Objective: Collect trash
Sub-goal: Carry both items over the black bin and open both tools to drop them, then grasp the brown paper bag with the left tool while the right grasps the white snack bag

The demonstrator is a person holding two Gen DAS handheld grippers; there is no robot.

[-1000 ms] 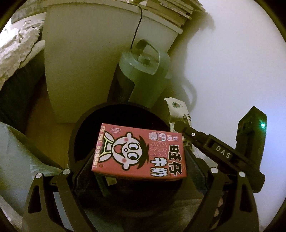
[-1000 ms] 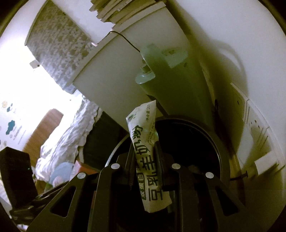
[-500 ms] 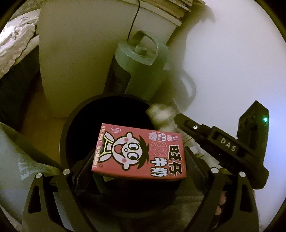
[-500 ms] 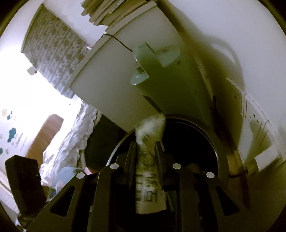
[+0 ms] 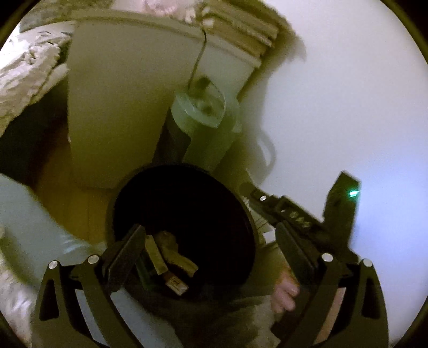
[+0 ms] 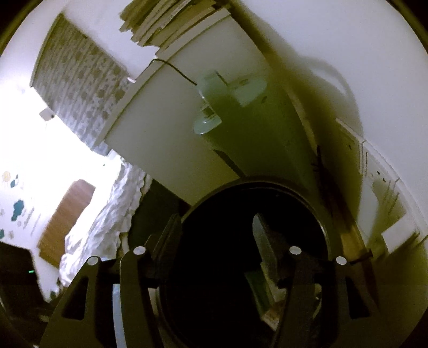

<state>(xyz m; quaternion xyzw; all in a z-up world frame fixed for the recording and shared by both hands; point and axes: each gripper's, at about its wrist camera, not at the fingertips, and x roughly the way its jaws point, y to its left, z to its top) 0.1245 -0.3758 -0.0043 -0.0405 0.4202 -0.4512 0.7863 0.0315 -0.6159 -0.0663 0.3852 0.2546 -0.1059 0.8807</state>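
A round black trash bin [image 5: 187, 168] stands open below both grippers. My left gripper [image 5: 211, 247] hangs over its near rim, its jaws opening wide with nothing between them. Several crumpled pieces of trash [image 5: 171, 261] lie inside the bin, too dim to tell apart. My right gripper [image 6: 218, 238] is over the same bin [image 6: 267, 184], jaws opening and empty. Pale scraps [image 6: 263, 297] show low in the dark bin behind its right finger. The right gripper [image 5: 291, 214] also shows in the left wrist view at the bin's right rim, with a hand [image 5: 285, 294] under it.
A tall green canister with a handle [image 5: 203, 125] stands right behind the bin, against a white cabinet [image 5: 128, 101] with stacked books [image 6: 165, 21] on top. A white wall [image 5: 334, 107] lies to the right. A bed with white bedding [image 6: 107, 222] is on the left.
The red milk carton has left my left gripper and the white pouch has left my right gripper; both are out of the jaws. Both jaws have spread wider. The left view has risen a little.
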